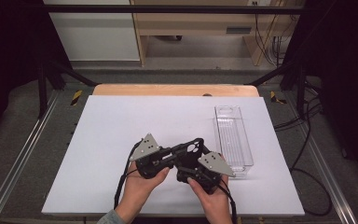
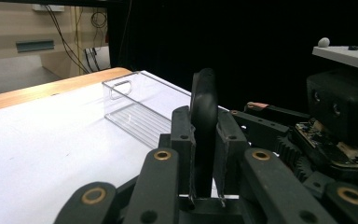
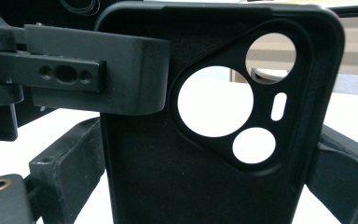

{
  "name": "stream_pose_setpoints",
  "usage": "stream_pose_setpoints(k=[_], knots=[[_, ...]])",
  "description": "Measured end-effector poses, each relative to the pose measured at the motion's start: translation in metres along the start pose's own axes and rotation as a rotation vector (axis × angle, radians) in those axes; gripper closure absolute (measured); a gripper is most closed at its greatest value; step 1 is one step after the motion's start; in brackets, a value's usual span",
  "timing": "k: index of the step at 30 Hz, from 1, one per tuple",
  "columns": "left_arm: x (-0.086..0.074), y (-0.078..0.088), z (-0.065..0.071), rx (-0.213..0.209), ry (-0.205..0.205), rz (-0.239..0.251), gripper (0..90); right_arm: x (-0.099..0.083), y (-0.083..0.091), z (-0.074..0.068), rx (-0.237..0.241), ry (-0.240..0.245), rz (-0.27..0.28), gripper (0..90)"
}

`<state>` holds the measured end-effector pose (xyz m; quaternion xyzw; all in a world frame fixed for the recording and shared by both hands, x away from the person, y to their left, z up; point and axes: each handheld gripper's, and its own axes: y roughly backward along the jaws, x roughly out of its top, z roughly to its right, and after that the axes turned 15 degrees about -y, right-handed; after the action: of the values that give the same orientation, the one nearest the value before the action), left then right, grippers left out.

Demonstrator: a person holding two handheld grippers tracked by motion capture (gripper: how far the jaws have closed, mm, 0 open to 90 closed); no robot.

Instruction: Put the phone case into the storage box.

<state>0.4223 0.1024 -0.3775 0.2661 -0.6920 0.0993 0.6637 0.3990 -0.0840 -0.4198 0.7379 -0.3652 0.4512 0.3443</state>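
Black phone case (image 3: 205, 140): held above white desk (image 1: 107, 140), near front edge, between both hand-held grippers.
Left hand-held gripper (image 2: 204, 154): jaws clamped on case edge, case standing upright between pads.
Right hand-held gripper (image 1: 192, 161): jaws flanking case's two sides, contact not discernible.
Clear plastic tray (image 1: 233, 135): on desk, right side, just beside right hand-held gripper.

Even overhead light, bright white table (image 1: 121, 140), dark surroundings; close gripper views slightly soft.
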Motion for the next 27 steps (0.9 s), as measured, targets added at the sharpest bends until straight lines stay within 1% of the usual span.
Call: stream_pose_setpoints(k=[21,27], knots=[[0.0002,-0.0017,0.0022,-0.012,-0.002,-0.001,80.7,-0.0001,0.0,0.0017,-0.015,-0.004,-0.005,10.8],[-0.0006,-0.0005,0.0018,-0.007,0.003,0.0,80.7,0.0,-0.0005,0.0015,-0.013,-0.012,-0.012,12.0]])
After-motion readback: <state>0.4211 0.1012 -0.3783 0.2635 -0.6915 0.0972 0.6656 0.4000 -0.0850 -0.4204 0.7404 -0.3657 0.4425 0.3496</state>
